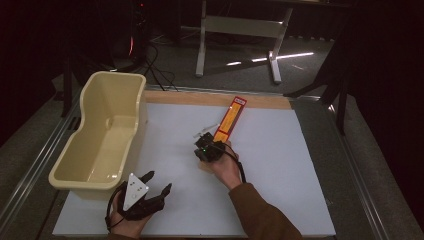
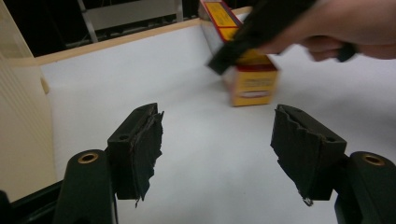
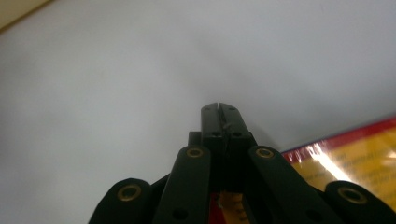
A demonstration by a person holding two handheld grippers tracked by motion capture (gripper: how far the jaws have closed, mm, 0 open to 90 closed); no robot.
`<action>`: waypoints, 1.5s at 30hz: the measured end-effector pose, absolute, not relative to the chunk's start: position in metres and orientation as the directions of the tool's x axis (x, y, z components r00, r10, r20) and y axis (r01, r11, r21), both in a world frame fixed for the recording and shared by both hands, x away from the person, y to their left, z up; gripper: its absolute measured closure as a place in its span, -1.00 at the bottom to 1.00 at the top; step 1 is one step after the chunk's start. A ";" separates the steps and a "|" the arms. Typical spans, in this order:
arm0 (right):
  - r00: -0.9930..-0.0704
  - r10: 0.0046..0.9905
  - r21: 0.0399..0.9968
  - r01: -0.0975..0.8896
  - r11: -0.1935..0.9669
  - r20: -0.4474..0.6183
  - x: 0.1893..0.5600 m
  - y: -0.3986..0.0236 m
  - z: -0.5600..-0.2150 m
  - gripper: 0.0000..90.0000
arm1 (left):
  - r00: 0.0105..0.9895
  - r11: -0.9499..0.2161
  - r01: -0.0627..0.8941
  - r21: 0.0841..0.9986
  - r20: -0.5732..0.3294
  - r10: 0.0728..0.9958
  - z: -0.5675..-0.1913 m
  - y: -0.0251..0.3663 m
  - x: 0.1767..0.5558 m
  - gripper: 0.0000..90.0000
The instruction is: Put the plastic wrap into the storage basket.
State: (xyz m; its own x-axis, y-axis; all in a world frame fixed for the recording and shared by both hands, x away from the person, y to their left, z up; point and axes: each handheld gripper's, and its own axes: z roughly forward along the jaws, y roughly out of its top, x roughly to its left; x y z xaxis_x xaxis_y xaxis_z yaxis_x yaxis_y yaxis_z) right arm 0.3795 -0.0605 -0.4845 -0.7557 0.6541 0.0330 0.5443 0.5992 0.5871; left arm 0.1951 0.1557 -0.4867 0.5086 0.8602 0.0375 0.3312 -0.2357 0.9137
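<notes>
While the right gripper sits with its jaws shut tight on nothing beside the long yellow-and-red box in the middle of the high view, that box looks light, stiff and shiny-slippery, best pinched across its narrow sides.

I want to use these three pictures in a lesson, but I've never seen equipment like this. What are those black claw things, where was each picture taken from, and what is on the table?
A person sits at a white table, holding a hand-operated claw in each hand. One picture comes from a camera above, looking down. The other two come from small cameras riding on the claws, looking along their black jaws.

The left claw rests near the table's front edge with its jaws spread and nothing between them. The right claw has its jaws pressed together, holding nothing, right beside a long red and yellow box lying flat in the middle. At the left stands a cream plastic tub with nothing in it.
</notes>
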 end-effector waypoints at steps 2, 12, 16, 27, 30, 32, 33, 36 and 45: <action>-0.748 0.662 0.585 0.561 0.586 0.055 0.370 -0.079 -0.484 1.00 | 0.509 -0.236 0.330 0.914 0.038 0.860 -0.487 0.155 0.195 -0.27; -0.699 0.714 0.579 0.600 0.552 0.043 0.343 -0.167 -0.483 1.00 | 0.513 -0.241 0.329 0.913 0.041 0.857 -0.488 0.151 0.196 -0.27; -0.693 0.721 0.569 0.599 0.563 0.015 0.342 -0.182 -0.481 0.99 | 0.512 -0.240 0.330 0.913 0.041 0.858 -0.489 0.151 0.197 -0.26; -0.658 0.753 0.695 0.545 0.469 0.007 0.387 -0.171 -0.456 0.07 | 0.513 -0.237 0.328 0.914 0.038 0.858 -0.489 0.150 0.197 -0.26; -0.606 0.795 0.695 0.564 0.447 -0.020 0.410 -0.167 -0.454 -0.04 | 0.510 -0.229 0.331 0.915 0.031 0.859 -0.489 0.152 0.197 -0.26; -0.551 0.835 0.680 0.609 0.408 -0.008 0.435 -0.165 -0.457 -0.22 | 0.506 -0.225 0.336 0.914 0.026 0.862 -0.489 0.152 0.197 -0.26; -0.530 0.848 0.671 0.635 0.383 0.017 0.445 -0.165 -0.460 -0.35 | 0.504 -0.228 0.343 0.911 0.027 0.863 -0.490 0.152 0.198 -0.26; -0.506 0.862 0.624 0.681 0.382 0.024 0.464 -0.160 -0.472 -0.51 | 0.505 -0.226 0.343 0.912 0.024 0.863 -0.490 0.152 0.198 -0.26; -0.492 0.870 0.449 0.780 0.436 0.010 0.486 -0.148 -0.494 -0.25 | 0.507 -0.226 0.354 0.908 0.017 0.862 -0.492 0.150 0.200 -0.26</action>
